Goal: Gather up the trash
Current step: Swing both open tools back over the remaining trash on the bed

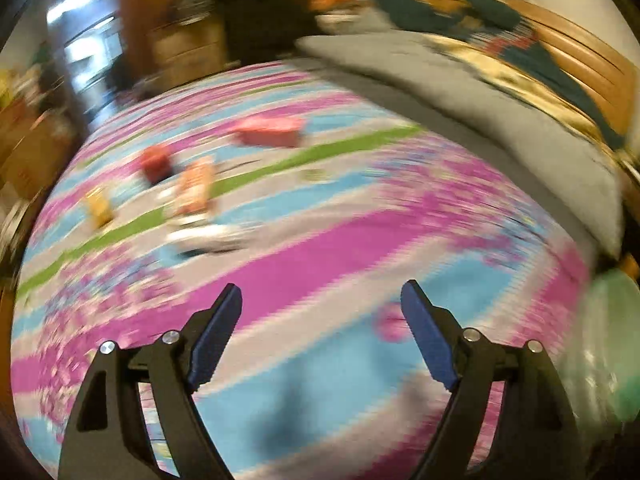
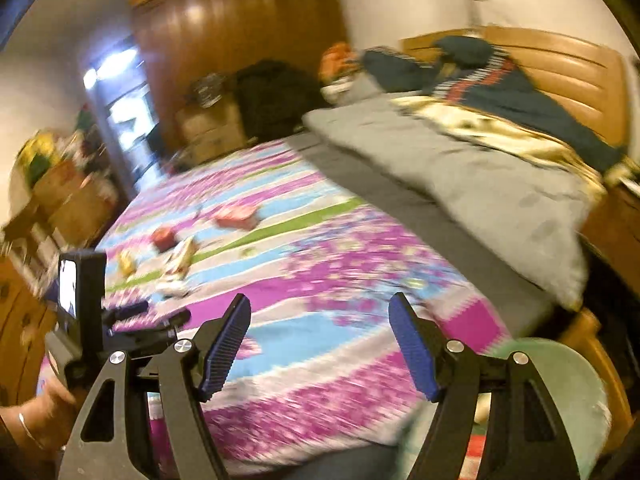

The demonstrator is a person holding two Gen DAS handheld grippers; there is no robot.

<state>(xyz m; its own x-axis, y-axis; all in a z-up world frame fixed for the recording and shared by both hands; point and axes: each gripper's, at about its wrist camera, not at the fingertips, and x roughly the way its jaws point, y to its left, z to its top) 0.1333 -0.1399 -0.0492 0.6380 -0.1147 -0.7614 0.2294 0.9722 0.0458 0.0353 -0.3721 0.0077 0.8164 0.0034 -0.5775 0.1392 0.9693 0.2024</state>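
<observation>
Several pieces of trash lie on the striped pink, blue and green bedsheet [image 1: 320, 240]: a pink box [image 1: 269, 130], a red packet [image 1: 156, 163], an orange wrapper [image 1: 194, 192], a yellow wrapper [image 1: 98, 206] and a white wrapper [image 1: 208, 236]. In the right wrist view they sit farther off: the pink box [image 2: 236, 216], the red packet [image 2: 163, 237] and the wrappers [image 2: 180, 260]. My left gripper [image 1: 322, 296] is open and empty above the sheet, short of the trash. My right gripper [image 2: 320, 308] is open and empty. Both views are blurred.
A grey blanket [image 2: 460, 184] and dark clothes [image 2: 500, 84] cover the bed's right side by the wooden headboard [image 2: 560, 68]. A green bin or bag [image 2: 560, 384] is at lower right. The left hand-held device [image 2: 80, 312] shows at left. A wooden wardrobe [image 2: 240, 40] stands behind.
</observation>
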